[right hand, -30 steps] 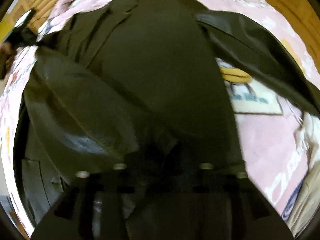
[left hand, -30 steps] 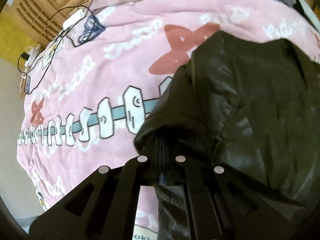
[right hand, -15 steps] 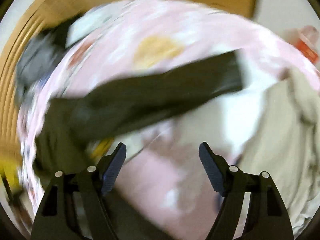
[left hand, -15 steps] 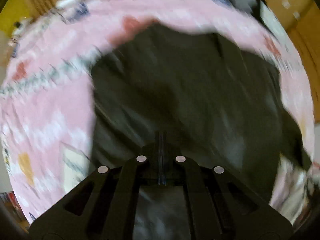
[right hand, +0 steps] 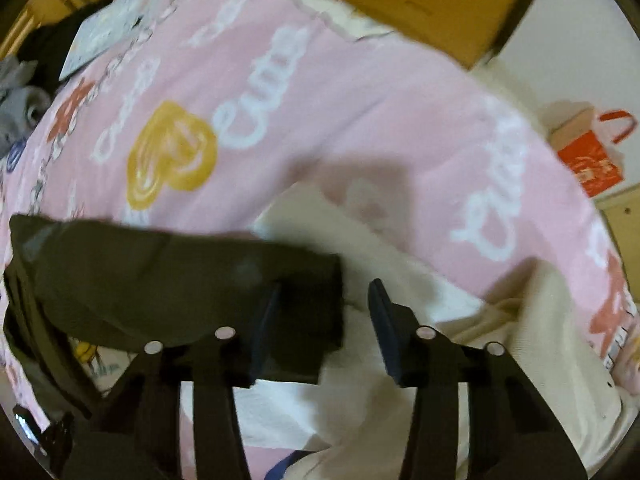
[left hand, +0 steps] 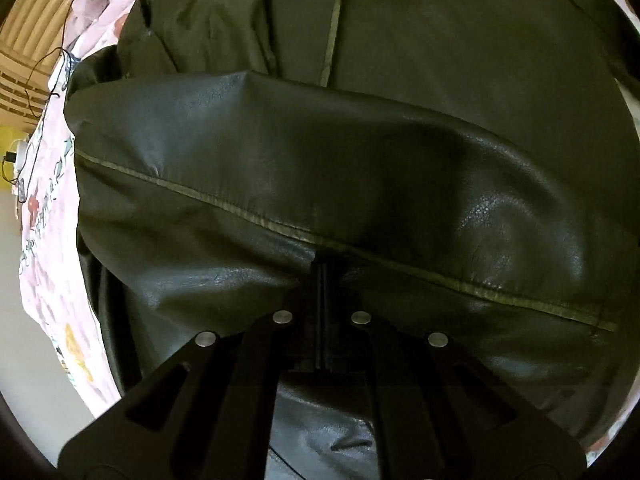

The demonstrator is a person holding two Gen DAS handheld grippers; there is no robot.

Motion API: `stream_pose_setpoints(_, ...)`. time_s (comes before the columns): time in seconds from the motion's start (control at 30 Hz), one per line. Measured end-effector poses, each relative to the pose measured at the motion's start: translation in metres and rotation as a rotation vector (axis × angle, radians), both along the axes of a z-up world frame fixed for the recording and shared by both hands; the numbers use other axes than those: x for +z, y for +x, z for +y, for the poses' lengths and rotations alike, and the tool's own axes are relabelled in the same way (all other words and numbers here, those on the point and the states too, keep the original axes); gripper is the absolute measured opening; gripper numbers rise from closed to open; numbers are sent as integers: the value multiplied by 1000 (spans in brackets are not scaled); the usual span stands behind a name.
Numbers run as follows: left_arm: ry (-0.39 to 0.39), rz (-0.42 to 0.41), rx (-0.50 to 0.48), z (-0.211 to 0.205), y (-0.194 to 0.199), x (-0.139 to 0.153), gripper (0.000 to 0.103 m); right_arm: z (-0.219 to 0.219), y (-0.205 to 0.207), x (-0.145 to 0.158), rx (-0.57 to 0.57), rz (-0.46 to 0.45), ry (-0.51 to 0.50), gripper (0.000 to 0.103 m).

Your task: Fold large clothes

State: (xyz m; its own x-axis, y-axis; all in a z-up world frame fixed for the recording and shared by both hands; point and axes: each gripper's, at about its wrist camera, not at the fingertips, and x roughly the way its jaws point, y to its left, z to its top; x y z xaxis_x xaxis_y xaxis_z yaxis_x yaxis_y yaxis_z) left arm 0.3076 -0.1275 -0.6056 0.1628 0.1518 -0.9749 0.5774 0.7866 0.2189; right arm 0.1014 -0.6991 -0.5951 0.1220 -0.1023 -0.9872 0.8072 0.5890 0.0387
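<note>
A black leather jacket [left hand: 420, 40] lies spread on a pink printed quilt [left hand: 44, 208] and fills the left wrist view. My left gripper [left hand: 322, 268] points down and is shut on a fold of one sleeve [left hand: 280, 152], which lies across the jacket's body. In the right wrist view the other sleeve [right hand: 160, 280] stretches in from the left over the quilt [right hand: 320, 100]. My right gripper [right hand: 324, 288] hangs over its cuff with the jaws closing. The cuff's end lies partly between the fingers, and the right finger [right hand: 384, 320] is clear of it.
A cream cloth [right hand: 520, 340] lies crumpled on the quilt right of the cuff. Grey clothes [right hand: 20, 96] are piled at the far left. An orange paper bag [right hand: 588, 156] stands beyond the bed's edge, by wooden furniture [right hand: 400, 0]. Cables [left hand: 36, 80] trail off the quilt's left side.
My left gripper has carried the sleeve across over the jacket's body. My right gripper let go of the jacket, swung to the other sleeve's cuff, and its jaws have narrowed.
</note>
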Motion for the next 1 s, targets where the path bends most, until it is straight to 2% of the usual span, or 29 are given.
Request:
stream_pose_setpoints(0.03,-4,11,7,1,3,0,1,3,2,0,8,-6,2,40)
stream_pose_setpoints(0.07,-5,21,16,2,5,0,1,6,6,1,21,-17,4,32)
stream_pose_setpoints(0.1,-3,25,16,2,6,0,1,9,9,3,31,-20,6,31)
stream_pose_setpoints(0.13,2,25,7,3,7,0,1,12,10,6,34,-19,-5,24)
stream_pose_setpoints(0.17,16,20,-20,1,6,-1,1,15,13,8,44,-22,-11,6)
stream_pose_setpoints(0.27,60,0,-111,-5,4,-4,1,17,20,17,50,-32,-15,5)
stream_pose_setpoints(0.33,64,-3,-132,-5,2,-3,1,20,28,37,67,-65,-38,4)
stream_pose_setpoints(0.43,-8,21,-94,-3,3,7,1,24,43,68,75,-115,-55,3)
stream_pose_setpoints(0.53,-97,50,-22,10,6,20,1,12,49,109,-13,-212,-34,3)
stream_pose_setpoints(0.63,-171,62,28,15,11,33,1,-10,42,148,-155,-356,59,3)
stream_pose_setpoints(0.67,-194,67,48,19,15,33,1,-20,39,159,-232,-426,143,3)
stream_pose_setpoints(0.73,-225,94,97,25,24,30,1,-27,36,171,-319,-494,254,3)
stream_pose_setpoints(0.77,-243,113,133,30,30,26,1,-24,36,177,-330,-506,273,3)
stream_pose_setpoints(0.9,-319,168,268,57,50,21,1,30,63,229,-166,-526,187,3)
stream_pose_setpoints(1.0,-363,163,322,83,62,28,1,93,88,267,-46,-624,196,3)
